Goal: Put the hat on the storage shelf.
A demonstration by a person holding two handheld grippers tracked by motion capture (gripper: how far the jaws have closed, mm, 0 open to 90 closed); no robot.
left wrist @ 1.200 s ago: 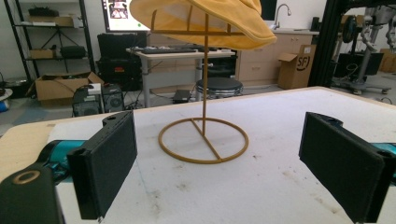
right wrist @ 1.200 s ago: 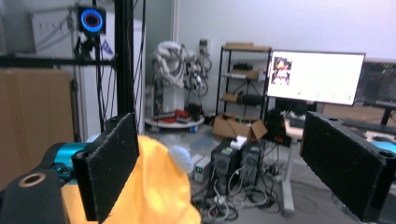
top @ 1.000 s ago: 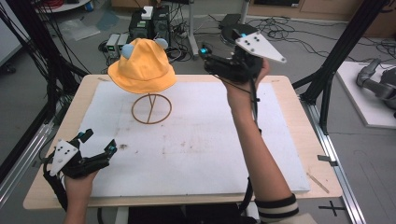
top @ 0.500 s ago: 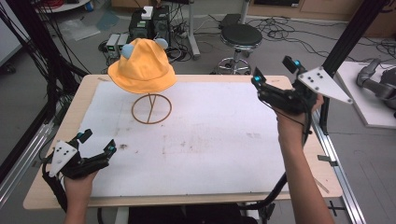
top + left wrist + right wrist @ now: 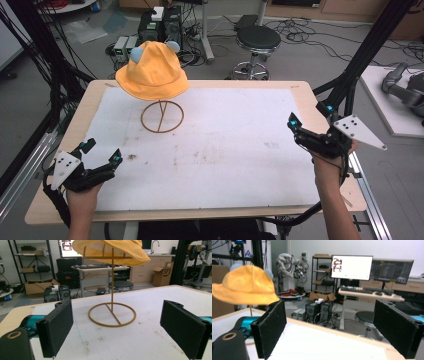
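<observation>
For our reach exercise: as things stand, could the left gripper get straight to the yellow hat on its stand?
Probably yes. The left gripper is open and faces the hat on its stand, with bare white table cover between them.

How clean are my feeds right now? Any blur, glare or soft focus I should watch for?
High view: even light, no glare on the white mat, soft overall, hat readable. Left gripper view: stand sharp, hat cut off at the top edge. Right gripper view: soft, the hat slightly blurred, the monitor blown out bright.
</observation>
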